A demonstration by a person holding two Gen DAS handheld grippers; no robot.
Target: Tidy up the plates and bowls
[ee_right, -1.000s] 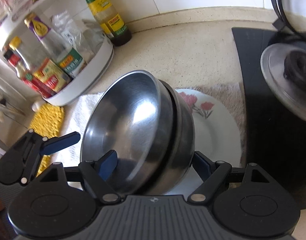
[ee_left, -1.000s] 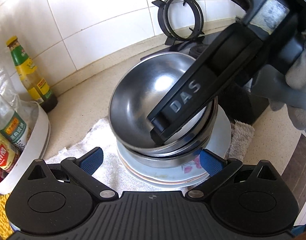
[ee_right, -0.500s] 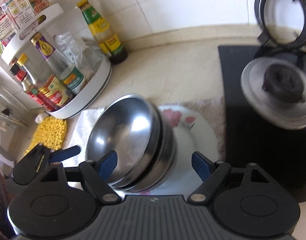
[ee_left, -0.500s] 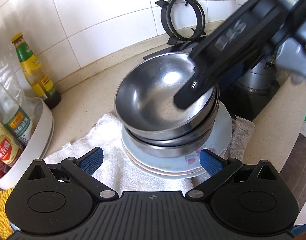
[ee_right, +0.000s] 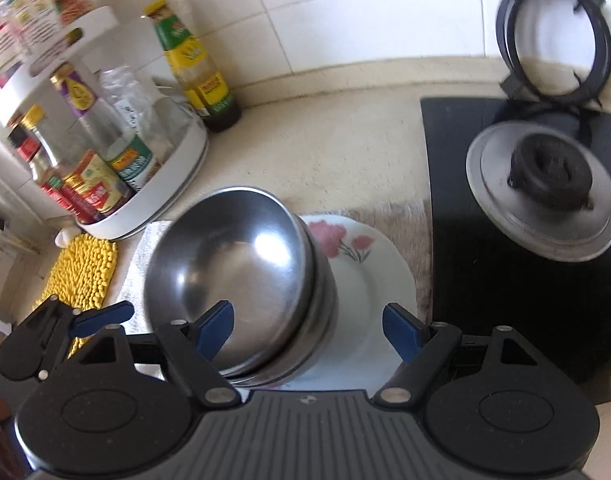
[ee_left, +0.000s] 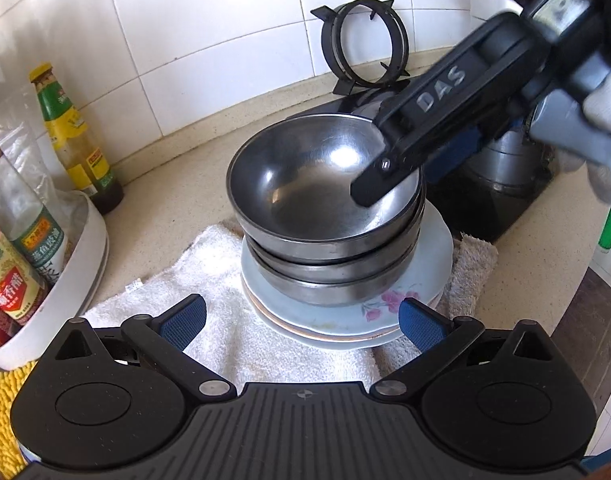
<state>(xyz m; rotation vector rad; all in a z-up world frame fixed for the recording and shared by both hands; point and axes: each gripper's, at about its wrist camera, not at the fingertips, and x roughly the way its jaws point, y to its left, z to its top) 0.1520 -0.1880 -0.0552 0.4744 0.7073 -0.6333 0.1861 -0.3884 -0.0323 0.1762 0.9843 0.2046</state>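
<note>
At far left stands my white bottle rack [ee_left: 71, 280]. My left gripper [ee_left: 301, 322] gapes wide, empty, before the nested steel bowls [ee_left: 321, 196] stacked on flowered plates [ee_left: 385, 312] atop the towel [ee_left: 233, 320]. My right gripper [ee_right: 307, 326], likewise wide and empty, hangs above the bowls.

A home kitchen: tiled wall [ee_left: 185, 40], stone counter [ee_right: 325, 152], gas hob [ee_right: 525, 240], sauce bottles [ee_right: 193, 64].

We see the top steel bowl [ee_left: 323, 184] settled level on the stack; our right hand-held gripper [ee_right: 308, 330] has lifted off it, jaws apart.
</note>
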